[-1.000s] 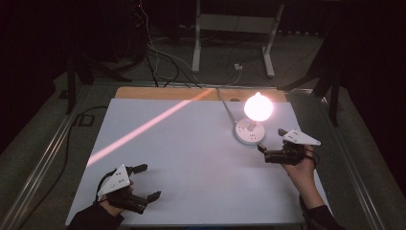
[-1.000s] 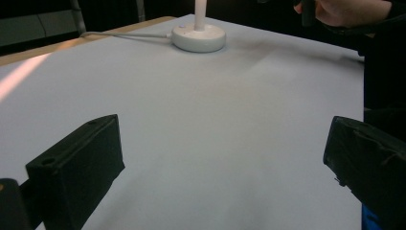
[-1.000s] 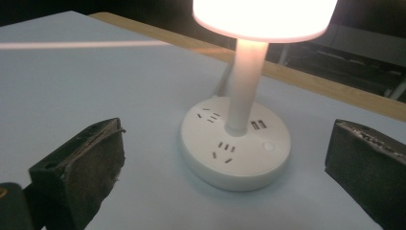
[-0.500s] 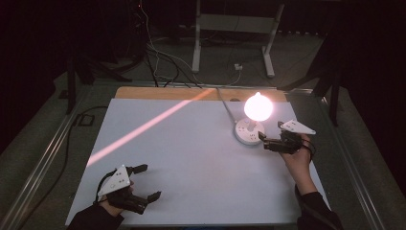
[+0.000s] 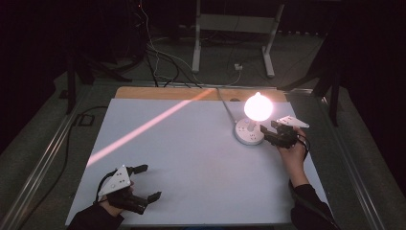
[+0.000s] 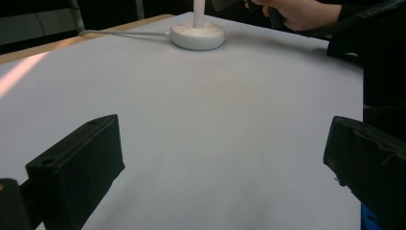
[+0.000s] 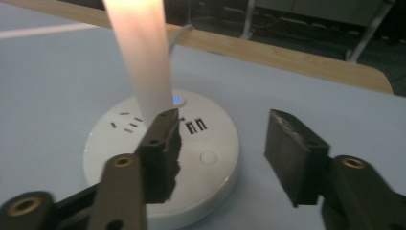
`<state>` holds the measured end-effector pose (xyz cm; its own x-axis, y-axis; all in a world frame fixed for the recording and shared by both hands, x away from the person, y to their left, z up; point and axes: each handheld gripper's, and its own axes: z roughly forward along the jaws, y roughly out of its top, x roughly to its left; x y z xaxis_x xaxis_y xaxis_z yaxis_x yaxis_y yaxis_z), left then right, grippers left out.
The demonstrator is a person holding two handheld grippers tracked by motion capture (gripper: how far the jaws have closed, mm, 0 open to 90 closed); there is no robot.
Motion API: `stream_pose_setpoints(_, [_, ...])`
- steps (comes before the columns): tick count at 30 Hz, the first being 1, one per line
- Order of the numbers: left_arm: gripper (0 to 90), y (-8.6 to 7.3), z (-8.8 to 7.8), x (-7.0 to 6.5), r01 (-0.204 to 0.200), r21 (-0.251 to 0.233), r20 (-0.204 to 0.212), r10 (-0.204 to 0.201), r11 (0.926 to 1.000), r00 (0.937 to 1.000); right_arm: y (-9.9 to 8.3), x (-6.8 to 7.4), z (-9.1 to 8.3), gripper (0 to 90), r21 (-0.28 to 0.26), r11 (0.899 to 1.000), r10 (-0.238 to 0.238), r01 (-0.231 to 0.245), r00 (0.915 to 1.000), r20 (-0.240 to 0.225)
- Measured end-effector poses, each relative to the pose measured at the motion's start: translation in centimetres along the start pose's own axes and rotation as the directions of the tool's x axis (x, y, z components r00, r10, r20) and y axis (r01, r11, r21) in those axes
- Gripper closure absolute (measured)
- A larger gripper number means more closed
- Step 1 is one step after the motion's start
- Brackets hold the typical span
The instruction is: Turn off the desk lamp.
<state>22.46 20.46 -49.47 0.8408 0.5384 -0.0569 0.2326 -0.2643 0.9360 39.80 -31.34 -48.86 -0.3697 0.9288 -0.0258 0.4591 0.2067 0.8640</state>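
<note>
A round white power hub (image 5: 248, 134) stands on the white table (image 5: 191, 158) at the right, with a glowing lamp bulb (image 5: 258, 107) rising from it. In the right gripper view the hub (image 7: 206, 158) shows sockets, a blue light (image 7: 178, 100) and a round button (image 7: 208, 157), and the lit stem (image 7: 143, 57) rises at the left. My right gripper (image 5: 266, 134) is open just right of the hub, one jaw over the hub's top (image 7: 220, 143). My left gripper (image 5: 147, 182) rests open at the table's front left, nothing between its jaws (image 6: 220, 158).
A white cable (image 5: 225, 103) runs from the hub to the table's far wooden edge (image 5: 163, 93). A streak of light (image 5: 143, 127) crosses the table. Metal stand legs (image 5: 230, 43) and cables lie on the dark floor beyond.
My right gripper has moved up and left toward the hub, its jaws now at the hub's right side. The left gripper has stayed put.
</note>
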Motion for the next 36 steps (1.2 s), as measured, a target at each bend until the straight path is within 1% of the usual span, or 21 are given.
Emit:
stream_pose_setpoints(1, [0.6, 0.0, 0.0, 0.0, -0.001, -0.001, 0.000, 0.001, 1.0000, 1.0000, 0.0, -0.1, 0.1, 52.3, 0.005, 1.000, 0.009, -0.009, 1.0000, 0.000])
stream_pose_setpoints(2, [0.6, 0.0, 0.0, 0.0, -0.001, 0.000, 0.001, 0.001, 1.0000, 1.0000, 0.0, -0.1, 0.1, 52.3, 0.005, 1.000, 0.009, -0.009, 1.0000, 0.000])
stream_pose_setpoints(3, [0.6, 0.0, 0.0, 0.1, 0.002, 0.000, 0.003, -0.002, 1.0000, 1.0000, 0.0, -0.1, 0.3, 58.1, 0.019, 1.000, 0.016, -0.016, 0.9999, 0.005])
stream_pose_setpoints(4, [0.6, 0.0, 0.0, 0.1, 0.002, 0.000, 0.003, -0.002, 1.0000, 1.0000, 0.0, -0.2, 0.4, 59.2, 0.024, 0.999, 0.022, -0.022, 0.9998, 0.001])
stream_pose_setpoints(8, [0.6, 0.0, 0.0, 0.0, -0.004, 0.006, 0.005, 0.004, 1.0000, 1.0000, -0.1, 0.0, 1.1, 69.8, 0.064, 0.998, 0.002, -0.002, 1.0000, 0.006])
stream_pose_setpoints(9, [0.6, 0.0, 0.1, 0.0, 0.001, 0.003, 0.006, -0.001, 1.0000, 1.0000, -0.2, 0.0, 1.2, 74.7, 0.075, 0.997, 0.002, -0.003, 1.0000, 0.007])
stream_pose_setpoints(10, [0.6, 0.0, 0.1, 0.0, 0.001, 0.003, 0.006, -0.001, 1.0000, 1.0000, -0.2, 0.1, 1.3, 77.7, 0.082, 0.997, 0.003, -0.004, 1.0000, 0.007])
stream_pose_setpoints(12, [0.6, 0.0, 0.1, 0.0, -0.002, 0.004, 0.004, 0.002, 1.0000, 1.0000, -0.2, 0.1, 1.5, 81.9, 0.087, 0.996, 0.000, -0.002, 0.9998, 0.022])
stream_pose_setpoints(14, [0.6, 0.0, 0.1, 0.0, -0.002, 0.006, 0.005, 0.002, 1.0000, 1.0000, -0.2, 0.0, 1.7, 84.5, 0.095, 0.995, 0.003, -0.005, 0.9997, 0.026])
stream_pose_setpoints(15, [0.6, 0.0, 0.1, 0.0, -0.001, 0.004, 0.005, 0.001, 1.0000, 1.0000, -0.2, 0.0, 1.7, 84.5, 0.095, 0.995, 0.003, -0.005, 0.9997, 0.026])
stream_pose_setpoints(16, [0.6, 0.0, 0.1, 0.0, 0.001, 0.004, 0.004, -0.001, 1.0000, 1.0000, -0.2, 0.0, 2.0, 86.5, 0.104, 0.994, 0.026, -0.028, 0.9996, 0.014])
stream_pose_setpoints(17, [0.6, -0.1, 0.1, 0.0, -0.003, 0.007, 0.003, 0.003, 1.0000, 1.0000, -0.3, 0.0, 2.1, 87.2, 0.110, 0.993, 0.032, -0.033, 0.9994, 0.012])
stream_pose_setpoints(20, [0.6, 0.0, 0.1, 0.0, -0.001, 0.006, 0.004, 0.001, 1.0000, 1.0000, -0.3, 0.1, 2.4, 88.7, 0.115, 0.993, 0.034, -0.036, 0.9993, 0.011])
stream_pose_setpoints(24, [0.6, -0.1, 0.1, 0.0, -0.003, 0.010, 0.003, 0.003, 0.9999, 1.0000, -0.2, 0.2, 2.5, 89.3, 0.105, 0.993, 0.058, -0.058, 0.9983, 0.003])
stream_pose_setpoints(28, [0.6, -0.1, 0.1, 0.0, -0.002, 0.005, 0.006, 0.002, 1.0000, 1.0000, -0.1, 0.5, 2.8, 89.4, 0.114, 0.992, 0.049, -0.047, 0.9988, -0.009])
stream_pose_setpoints(31, [0.6, 0.0, 0.1, 0.0, -0.003, 0.003, 0.006, 0.003, 1.0000, 1.0000, -0.2, 0.6, 2.9, 89.4, 0.117, 0.992, 0.042, -0.041, 0.9991, -0.002])
stream_pose_setpoints(36, [0.6, -0.1, 0.1, 0.0, -0.006, 0.008, 0.006, 0.006, 1.0000, 1.0000, -0.6, 0.4, 2.9, 89.5, 0.101, 0.994, 0.047, -0.047, 0.9989, 0.001])
